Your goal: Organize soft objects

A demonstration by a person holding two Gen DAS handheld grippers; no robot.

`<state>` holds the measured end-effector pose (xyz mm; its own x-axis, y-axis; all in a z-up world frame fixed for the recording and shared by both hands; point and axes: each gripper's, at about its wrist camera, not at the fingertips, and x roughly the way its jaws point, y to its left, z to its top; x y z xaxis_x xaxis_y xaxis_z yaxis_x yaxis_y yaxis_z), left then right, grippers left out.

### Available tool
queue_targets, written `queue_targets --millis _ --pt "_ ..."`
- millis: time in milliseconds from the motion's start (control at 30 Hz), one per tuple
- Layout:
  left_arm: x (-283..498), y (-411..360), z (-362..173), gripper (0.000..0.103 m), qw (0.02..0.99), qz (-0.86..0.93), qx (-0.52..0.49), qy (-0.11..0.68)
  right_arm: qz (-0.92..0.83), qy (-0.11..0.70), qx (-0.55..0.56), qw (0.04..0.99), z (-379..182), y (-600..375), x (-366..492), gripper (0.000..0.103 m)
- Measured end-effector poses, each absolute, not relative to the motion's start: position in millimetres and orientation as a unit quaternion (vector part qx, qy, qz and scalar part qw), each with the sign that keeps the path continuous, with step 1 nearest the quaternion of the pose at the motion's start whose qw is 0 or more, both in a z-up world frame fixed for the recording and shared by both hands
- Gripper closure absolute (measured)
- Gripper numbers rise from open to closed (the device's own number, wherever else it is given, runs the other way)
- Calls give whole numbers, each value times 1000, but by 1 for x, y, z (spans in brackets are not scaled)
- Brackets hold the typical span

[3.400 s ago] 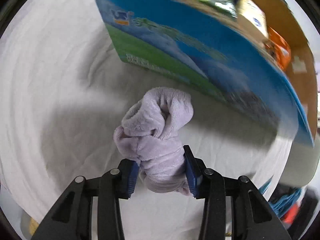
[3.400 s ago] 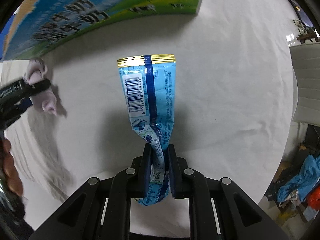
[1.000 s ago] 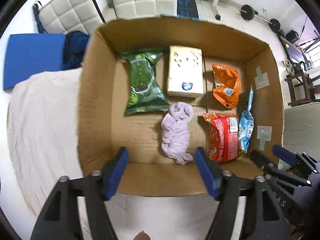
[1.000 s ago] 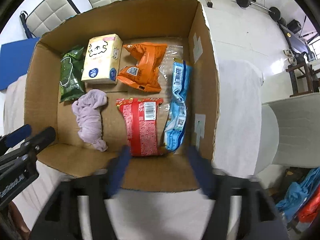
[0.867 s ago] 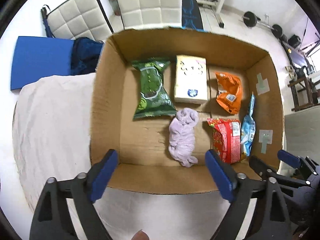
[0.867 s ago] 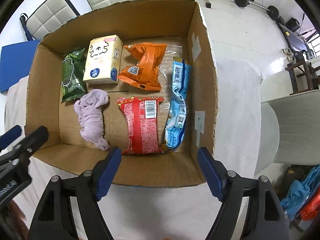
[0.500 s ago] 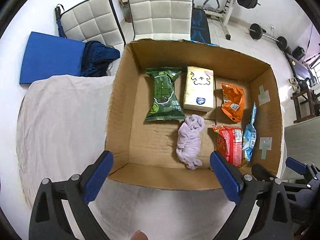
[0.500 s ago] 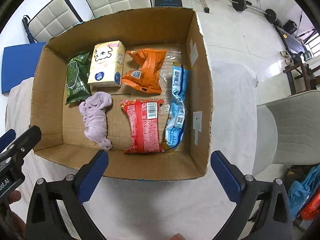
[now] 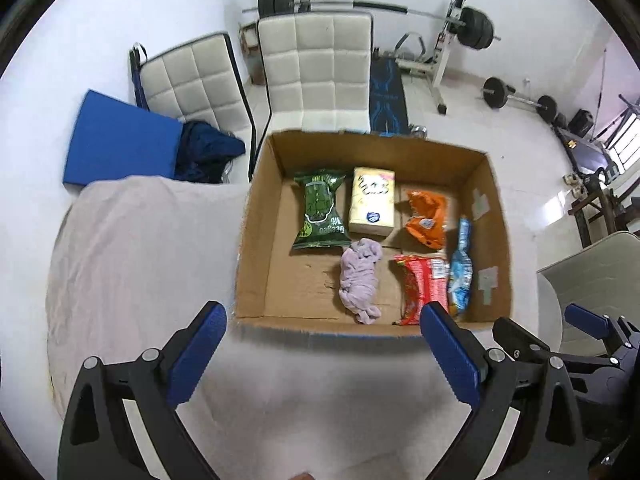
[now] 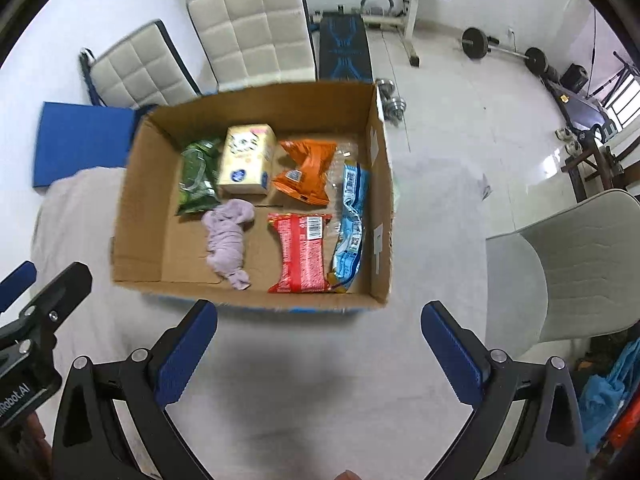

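A cardboard box [image 9: 256,240] [image 10: 136,208] stands on the white-clothed table. Inside lie a lilac cloth [image 9: 360,276] [image 10: 228,240], a green packet [image 9: 320,210] [image 10: 196,176], a cream tissue pack [image 9: 372,202] [image 10: 248,160], an orange packet [image 9: 426,218] [image 10: 308,172], a red packet [image 9: 420,288] [image 10: 302,252] and a light blue packet [image 9: 460,268] [image 10: 350,220]. My left gripper [image 9: 324,316] is wide open and empty, above the table before the box. My right gripper [image 10: 320,316] is wide open and empty too, to its right.
Two white padded chairs [image 9: 312,76] [image 10: 252,28] and a blue mat [image 9: 116,144] stand behind the table. A grey chair [image 10: 560,264] is at the right. Weights and a bench [image 9: 440,40] fill the far room.
Both grippers let go of the lilac cloth and the light blue packet into the box, opened wide, and have risen and drawn back, so the box looks smaller.
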<state>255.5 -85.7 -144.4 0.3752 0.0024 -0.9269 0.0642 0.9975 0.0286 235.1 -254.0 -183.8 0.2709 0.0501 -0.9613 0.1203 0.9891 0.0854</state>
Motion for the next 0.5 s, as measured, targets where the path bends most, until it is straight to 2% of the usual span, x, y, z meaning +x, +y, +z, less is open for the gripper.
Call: queue_targets --millis 500 --pt "149 -69 -37 4 863 -23 16 505 1 517 73 853 -53 -251 108 0"
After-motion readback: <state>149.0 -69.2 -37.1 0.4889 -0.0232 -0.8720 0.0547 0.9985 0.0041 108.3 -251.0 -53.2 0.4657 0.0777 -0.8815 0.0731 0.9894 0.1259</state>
